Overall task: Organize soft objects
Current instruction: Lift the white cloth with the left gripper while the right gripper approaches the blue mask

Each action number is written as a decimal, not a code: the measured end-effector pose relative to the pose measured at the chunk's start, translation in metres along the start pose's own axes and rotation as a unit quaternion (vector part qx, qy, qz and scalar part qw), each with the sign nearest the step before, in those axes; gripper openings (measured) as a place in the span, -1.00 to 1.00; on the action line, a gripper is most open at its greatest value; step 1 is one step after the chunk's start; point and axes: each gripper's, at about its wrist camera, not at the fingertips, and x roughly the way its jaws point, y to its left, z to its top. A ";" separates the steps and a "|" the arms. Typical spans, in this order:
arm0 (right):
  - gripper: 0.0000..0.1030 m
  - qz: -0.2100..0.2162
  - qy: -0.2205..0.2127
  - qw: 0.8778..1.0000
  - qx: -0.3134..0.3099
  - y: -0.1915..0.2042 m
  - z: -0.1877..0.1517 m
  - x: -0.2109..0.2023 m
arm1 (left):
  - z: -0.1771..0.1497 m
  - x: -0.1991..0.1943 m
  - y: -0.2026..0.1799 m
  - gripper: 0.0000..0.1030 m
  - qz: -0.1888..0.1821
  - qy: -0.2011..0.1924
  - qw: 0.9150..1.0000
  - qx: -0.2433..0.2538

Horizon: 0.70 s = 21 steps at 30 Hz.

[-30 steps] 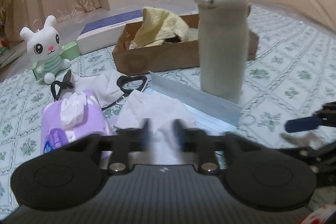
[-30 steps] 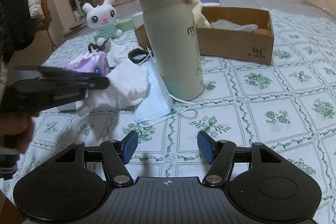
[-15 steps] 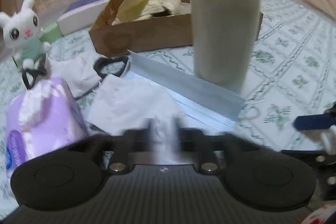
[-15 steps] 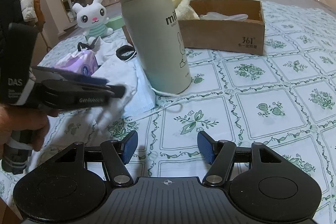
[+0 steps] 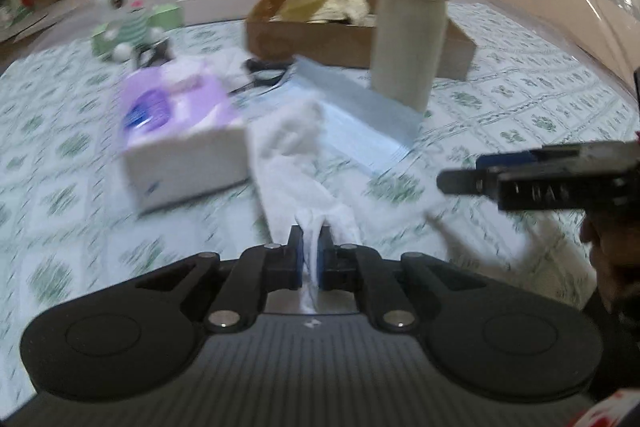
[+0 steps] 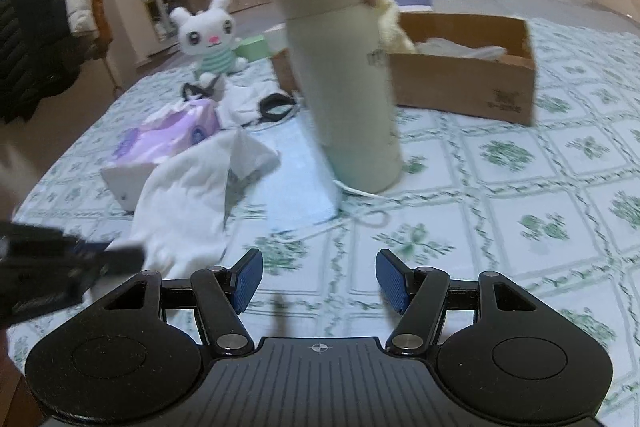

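White cloth (image 5: 296, 163) on the bed beside the tissue pack (image 5: 180, 131); we see the left gripper (image 5: 311, 259) pinching its edge only in its own view. Right gripper (image 6: 319, 281) spread, empty.

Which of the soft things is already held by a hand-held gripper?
The white cloth: the left hand-held gripper pinches its edge. The plush rabbit stands untouched.

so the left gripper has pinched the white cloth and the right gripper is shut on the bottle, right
Not quite. The left gripper has indeed closed on the white cloth, but the right wrist view shows the right gripper open and empty, well short of the bottle.
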 end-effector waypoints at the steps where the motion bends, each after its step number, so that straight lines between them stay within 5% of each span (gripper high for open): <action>1: 0.22 0.006 0.001 1.000 -0.005 0.003 0.001 0.001 | -0.004 -0.007 0.005 -0.89 0.008 -0.002 1.000 -0.006; 6: 0.22 0.016 0.001 0.999 -0.033 0.019 0.005 0.012 | -0.013 -0.032 0.027 -0.90 0.038 -0.013 0.999 -0.024; 17: 0.20 -0.008 0.011 0.992 -0.129 0.052 0.016 0.069 | -0.026 -0.024 0.045 -0.87 0.032 -0.017 0.998 -0.047; 20: -0.30 -0.027 0.018 0.987 -0.158 0.059 0.013 0.083 | -0.027 -0.021 0.046 -0.85 0.032 -0.018 0.998 -0.047; 21: -0.64 -0.027 0.017 0.987 -0.160 0.059 0.014 0.085 | -0.028 -0.020 0.047 -0.84 0.032 -0.018 0.998 -0.048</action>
